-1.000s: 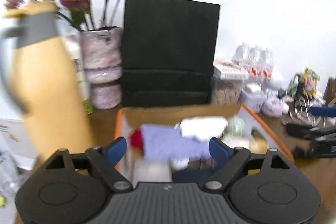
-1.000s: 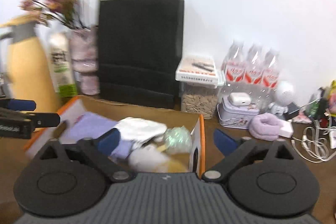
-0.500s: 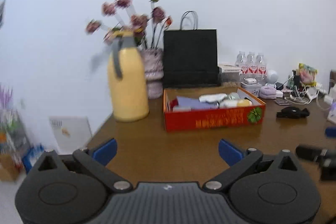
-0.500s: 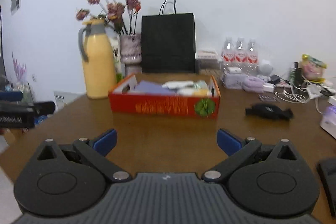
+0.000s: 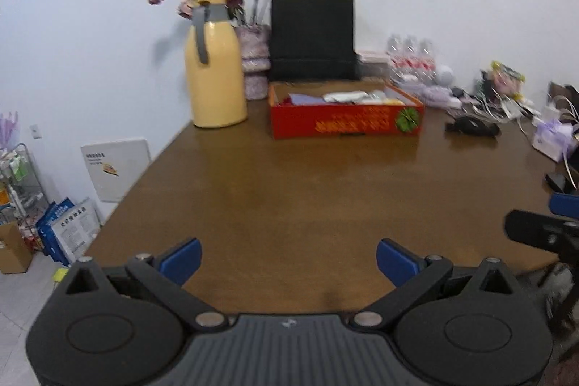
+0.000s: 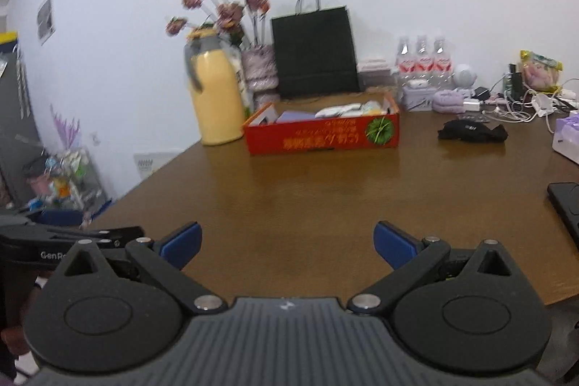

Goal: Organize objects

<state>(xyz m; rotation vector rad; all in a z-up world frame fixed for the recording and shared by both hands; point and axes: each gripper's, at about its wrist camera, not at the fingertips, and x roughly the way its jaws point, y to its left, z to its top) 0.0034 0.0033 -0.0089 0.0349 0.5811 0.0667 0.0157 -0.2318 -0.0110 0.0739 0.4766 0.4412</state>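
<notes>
Red box point(image 5: 345, 125): open cardboard tray at the far middle of the counter point(image 5: 307, 198), long printed side facing the cameras, green emblem at its right end
Box contents: a lilac folded item point(image 6: 295, 116) at left, a white packet point(image 5: 343, 96) in the middle, small pale and yellow items toward the right; details blurred
Yellow thermos jug point(image 5: 215, 75): upright, just left of the box, grey handle and collar
Vase of dried pink flowers point(image 5: 255, 75): behind the jug, against the wall
Black paper bag point(image 5: 313, 38): upright behind the box, touching the wall
Water bottles point(image 6: 421, 62): three with red labels, right of the bag
Lilac cloth roll point(image 6: 448, 100): in front of the bottles, beside a small tin
Black pouch point(image 6: 470, 131): flat on the counter, right of the box, well apart from it
Cables and chargers point(image 6: 524, 104): tangled at the far right edge
Left gripper point(image 5: 287, 259): at the near counter edge, blue fingers point(image 5: 181, 259) spread wide, nothing between them
Right gripper point(image 6: 286, 243): beside it on the right, fingers likewise wide apart and empty, well short of the box
</notes>
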